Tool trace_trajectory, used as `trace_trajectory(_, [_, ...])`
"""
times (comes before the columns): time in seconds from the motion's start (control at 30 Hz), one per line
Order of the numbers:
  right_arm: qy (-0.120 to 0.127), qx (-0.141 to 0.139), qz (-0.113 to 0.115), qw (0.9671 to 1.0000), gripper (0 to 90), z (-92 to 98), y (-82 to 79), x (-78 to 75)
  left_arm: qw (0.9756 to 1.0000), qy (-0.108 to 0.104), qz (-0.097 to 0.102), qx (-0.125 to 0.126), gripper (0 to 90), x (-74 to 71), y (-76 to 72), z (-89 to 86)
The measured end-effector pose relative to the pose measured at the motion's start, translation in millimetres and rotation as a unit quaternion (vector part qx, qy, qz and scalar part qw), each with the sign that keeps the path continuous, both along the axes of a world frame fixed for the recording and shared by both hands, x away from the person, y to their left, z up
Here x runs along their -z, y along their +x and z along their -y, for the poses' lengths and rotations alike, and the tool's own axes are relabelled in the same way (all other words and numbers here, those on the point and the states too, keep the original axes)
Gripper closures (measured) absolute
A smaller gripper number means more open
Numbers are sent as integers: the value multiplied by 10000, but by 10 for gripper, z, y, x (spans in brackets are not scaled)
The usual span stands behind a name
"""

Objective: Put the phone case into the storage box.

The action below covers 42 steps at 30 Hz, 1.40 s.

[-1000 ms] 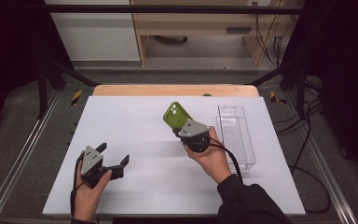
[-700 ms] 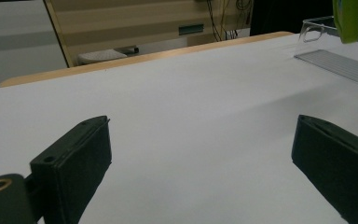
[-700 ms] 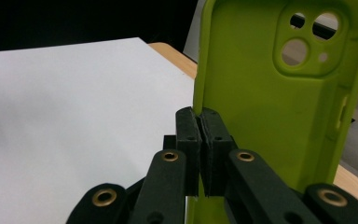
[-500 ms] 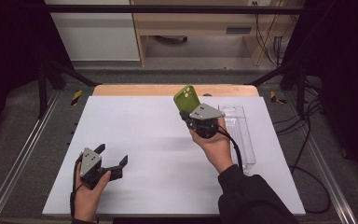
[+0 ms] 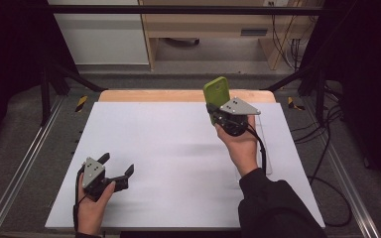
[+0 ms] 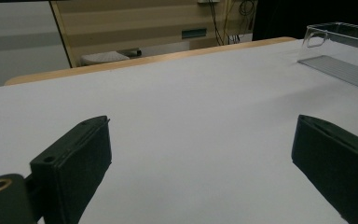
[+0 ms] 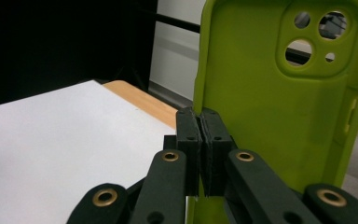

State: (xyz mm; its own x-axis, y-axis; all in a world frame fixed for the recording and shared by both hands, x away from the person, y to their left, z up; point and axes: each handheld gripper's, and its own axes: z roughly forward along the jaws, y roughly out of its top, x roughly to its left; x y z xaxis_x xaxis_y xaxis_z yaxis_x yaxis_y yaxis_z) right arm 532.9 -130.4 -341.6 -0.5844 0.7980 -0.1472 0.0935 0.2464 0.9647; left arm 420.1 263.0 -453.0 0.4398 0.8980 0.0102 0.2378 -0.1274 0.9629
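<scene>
Lime-green rubbery phone case (image 5: 216,95) stood upright, long axis vertical, one edge pinched in my right gripper (image 5: 216,112) above the white desk's (image 5: 178,148) far edge; my left gripper (image 5: 116,168) gaped empty, well apart.

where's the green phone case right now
The green phone case is held up off the table in the right gripper, at the right of the high view near the table's far wooden edge; its side wall is pinched between the jaws.
</scene>
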Motion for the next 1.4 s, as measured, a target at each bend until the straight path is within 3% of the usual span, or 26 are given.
trace_trajectory(0.33, [302,514,48,9982,882,333,15,-79,10000,-96,23,13,42,-1,-1,-14])
trace_trajectory(0.6, [402,869,56,9954,882,519,77,-62,9999,-117,44,10,43,-6,-5,-30])
trace_trajectory(0.8, [507,973,-9,9940,883,596,123,-28,9998,-154,78,-18,43,-12,-10,-39])
trace_trajectory(1.0, [695,1185,-102,9905,883,673,193,14,9998,-179,112,-53,42,-14,-12,-45])
trace_trajectory(1.23, [732,1358,-211,9878,883,708,295,84,9996,-209,149,-75,42,-18,-14,-57])
trace_trajectory(1.4, [779,1512,-311,9849,882,731,387,166,9991,-373,169,-60,42,-21,-17,-72])
